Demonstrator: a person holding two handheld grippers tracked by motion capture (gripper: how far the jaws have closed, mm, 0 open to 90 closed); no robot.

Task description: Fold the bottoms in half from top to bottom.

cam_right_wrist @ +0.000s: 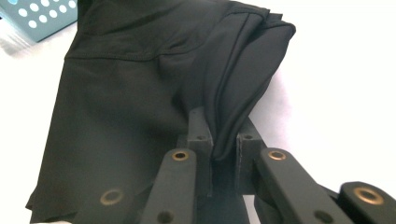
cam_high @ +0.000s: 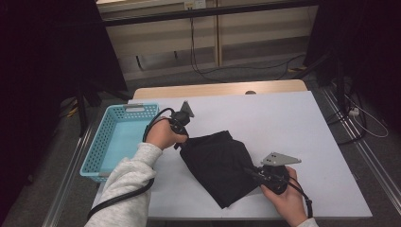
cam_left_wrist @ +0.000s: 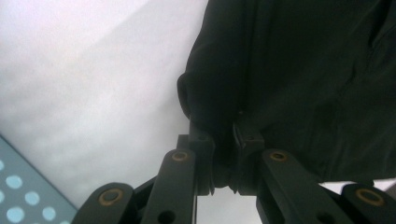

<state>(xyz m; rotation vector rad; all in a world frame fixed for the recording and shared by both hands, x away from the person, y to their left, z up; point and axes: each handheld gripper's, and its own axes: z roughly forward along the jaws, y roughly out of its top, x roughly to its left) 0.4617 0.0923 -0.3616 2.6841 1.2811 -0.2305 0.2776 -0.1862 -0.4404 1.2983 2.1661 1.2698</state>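
Observation:
A folded black garment (cam_high: 217,165) lies on the white table sheet (cam_high: 283,118) in the high view. My left gripper (cam_high: 182,140) is shut on the garment's upper left corner; in the left gripper view the black cloth (cam_left_wrist: 289,79) is pinched between the jaws at my left gripper (cam_left_wrist: 223,140). My right gripper (cam_high: 250,172) is shut on the garment's right edge. In the right gripper view a thick fold of the cloth (cam_right_wrist: 140,79) runs down into the jaws of my right gripper (cam_right_wrist: 223,135).
A light blue perforated basket (cam_high: 101,142) stands at the table's left edge, beside my left hand; its corner shows as the basket (cam_right_wrist: 42,18) and the basket (cam_left_wrist: 23,196) in the gripper views. Cables and dark stands lie on the floor beyond the table.

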